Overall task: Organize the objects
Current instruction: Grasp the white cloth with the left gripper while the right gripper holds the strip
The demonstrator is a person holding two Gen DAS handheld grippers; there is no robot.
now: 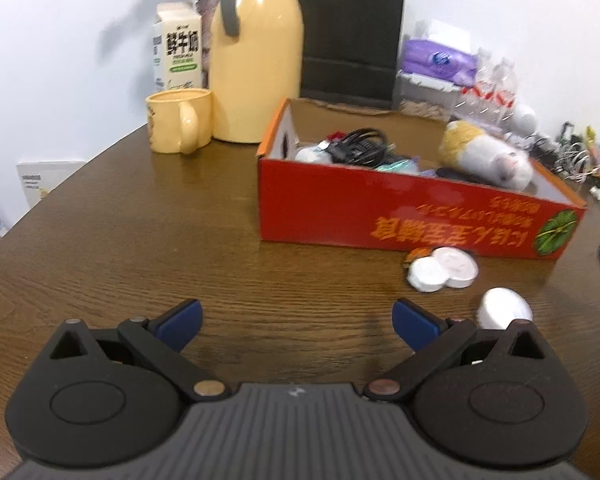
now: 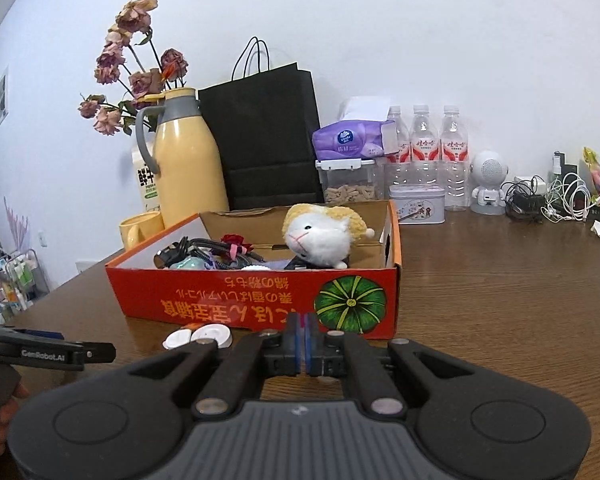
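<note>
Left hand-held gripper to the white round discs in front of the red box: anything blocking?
Nothing visible. The open left hand-held gripper faces bare brown wooden table; the white round discs lie ahead to its right, before the red cardboard box.

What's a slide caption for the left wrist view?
Open left tool hovers over the table, facing white discs beside the red box.

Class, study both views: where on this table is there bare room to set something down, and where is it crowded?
Bare wood lies between the yellow mug, the red box and the open left gripper, and right of the box toward the tin. Crowded: white discs before the box, and the back wall around the bottles and cables.
</note>
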